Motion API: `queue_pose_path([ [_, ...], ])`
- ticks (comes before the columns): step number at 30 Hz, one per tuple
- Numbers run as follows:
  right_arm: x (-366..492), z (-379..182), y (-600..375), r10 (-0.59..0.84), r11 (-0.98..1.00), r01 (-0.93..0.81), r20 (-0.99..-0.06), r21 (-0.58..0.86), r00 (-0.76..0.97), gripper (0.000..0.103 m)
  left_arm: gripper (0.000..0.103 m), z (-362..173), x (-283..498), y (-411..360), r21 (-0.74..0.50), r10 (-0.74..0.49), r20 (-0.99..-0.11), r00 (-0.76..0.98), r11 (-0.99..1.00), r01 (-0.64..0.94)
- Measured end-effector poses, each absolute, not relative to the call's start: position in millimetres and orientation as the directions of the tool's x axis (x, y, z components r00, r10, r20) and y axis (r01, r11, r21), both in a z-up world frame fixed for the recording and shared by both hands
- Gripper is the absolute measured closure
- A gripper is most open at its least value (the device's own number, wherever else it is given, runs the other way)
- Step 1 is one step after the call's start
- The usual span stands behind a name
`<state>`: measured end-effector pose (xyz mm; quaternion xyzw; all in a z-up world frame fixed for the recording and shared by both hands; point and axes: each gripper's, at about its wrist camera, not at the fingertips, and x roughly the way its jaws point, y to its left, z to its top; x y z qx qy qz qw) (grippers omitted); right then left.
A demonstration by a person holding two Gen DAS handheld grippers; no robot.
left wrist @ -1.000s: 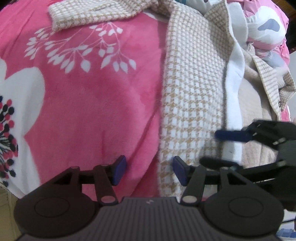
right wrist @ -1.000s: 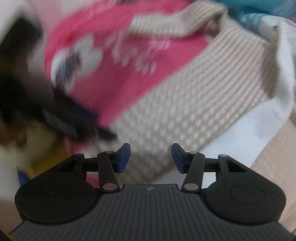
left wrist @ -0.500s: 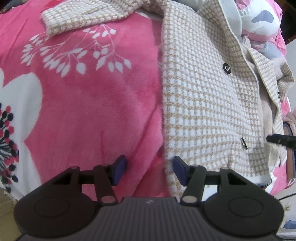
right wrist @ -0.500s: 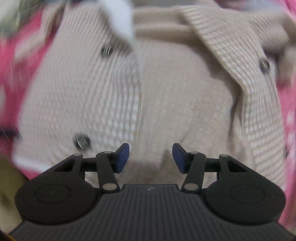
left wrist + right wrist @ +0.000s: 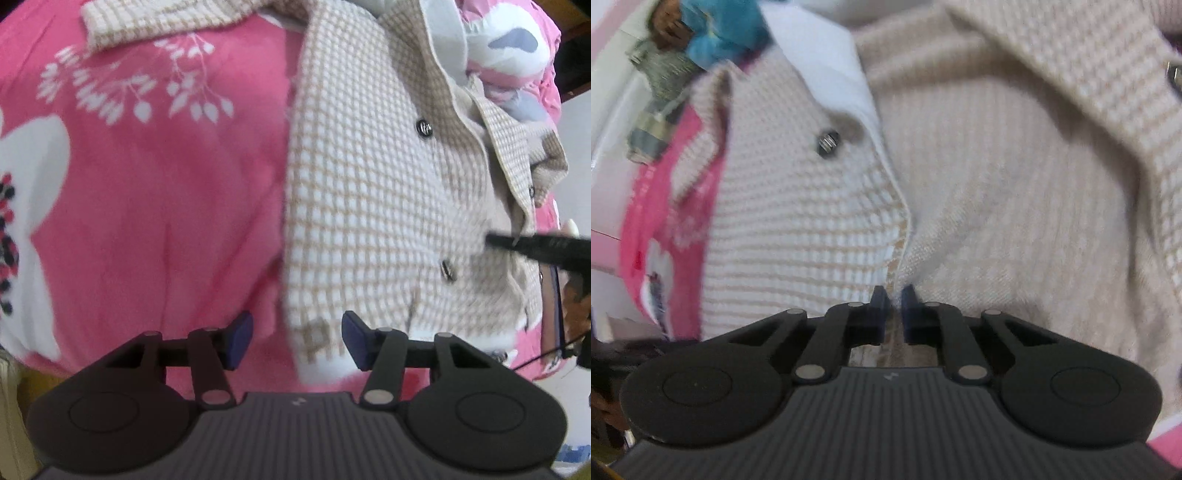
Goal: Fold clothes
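Your right hand-held gripper (image 5: 894, 306), spread half a second ago, is now pinching the front edge of the one checked jacket (image 5: 362, 192) lying on the pink blanket (image 5: 166, 206); your left hand-held gripper (image 5: 297, 341) is staying spread at its hem, so a fold is starting; three buttons are showing in the left view

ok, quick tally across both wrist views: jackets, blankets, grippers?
checked jacket: 1
pink floral blanket: 1
grippers: 2, the left gripper open, the right gripper shut on the jacket's front edge
Total: 4
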<state>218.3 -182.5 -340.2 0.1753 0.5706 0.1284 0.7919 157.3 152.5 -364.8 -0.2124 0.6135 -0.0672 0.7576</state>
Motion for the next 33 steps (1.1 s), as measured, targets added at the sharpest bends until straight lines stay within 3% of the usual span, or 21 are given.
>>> queue_pose_path([
  [6, 216.5, -345.4, -193.0, 0.397, 0.900, 0.039, -0.854, 0.433, 0.336, 0.096, 0.051, -374.1, 154.3, 151.3, -0.422, -0.374, -0.896, 0.240, 0.887, -0.189],
  [14, 228.2, -356.3, -174.9, 0.304, 0.949, -0.011, -0.901, 0.316, 0.310, 0.084, 0.059, -385.2, 171.1, 140.9, -0.421, -0.374, -0.896, 0.241, 0.888, -0.185],
  [15, 231.1, -354.9, -172.9, 0.304, 0.950, -0.025, -0.897, 0.313, 0.321, 0.079, 0.060, -386.8, 172.2, 138.6, -0.415, -0.368, -0.898, 0.239, 0.889, -0.192],
  [17, 236.9, -352.0, -168.9, 0.304, 0.951, -0.054, -0.889, 0.305, 0.341, 0.066, 0.076, -389.7, 174.4, 133.9, -0.404, -0.355, -0.904, 0.236, 0.891, -0.207],
  [19, 242.7, -349.2, -165.0, 0.305, 0.952, -0.082, -0.881, 0.296, 0.361, 0.064, 0.091, -391.3, 174.7, 130.3, -0.395, -0.344, -0.909, 0.237, 0.891, -0.222],
  [21, 248.5, -348.9, -161.6, 0.310, 0.950, -0.107, -0.876, 0.292, 0.369, 0.068, 0.095, -387.1, 173.0, 130.8, -0.394, -0.337, -0.909, 0.243, 0.887, -0.242],
  [22, 251.1, -354.7, -161.8, 0.317, 0.948, -0.103, -0.884, 0.300, 0.342, 0.089, 0.097, -383.5, 171.6, 132.1, -0.394, -0.334, -0.909, 0.248, 0.884, -0.253],
  [23, 252.5, -361.4, -163.0, 0.318, 0.948, -0.088, -0.896, 0.306, 0.311, 0.099, 0.097, -379.0, 170.4, 135.0, -0.400, -0.338, -0.907, 0.252, 0.879, -0.261],
  [30, 242.2, -377.0, -181.7, 0.351, 0.924, 0.065, -0.901, 0.378, 0.255, 0.096, 0.096, -367.6, 170.2, 147.0, -0.413, -0.364, -0.903, 0.227, 0.881, -0.231],
  [33, 248.4, -379.6, -185.1, 0.364, 0.912, 0.104, -0.899, 0.398, 0.245, 0.091, 0.083, -374.2, 172.2, 152.0, -0.405, -0.361, -0.912, 0.197, 0.871, -0.278],
])
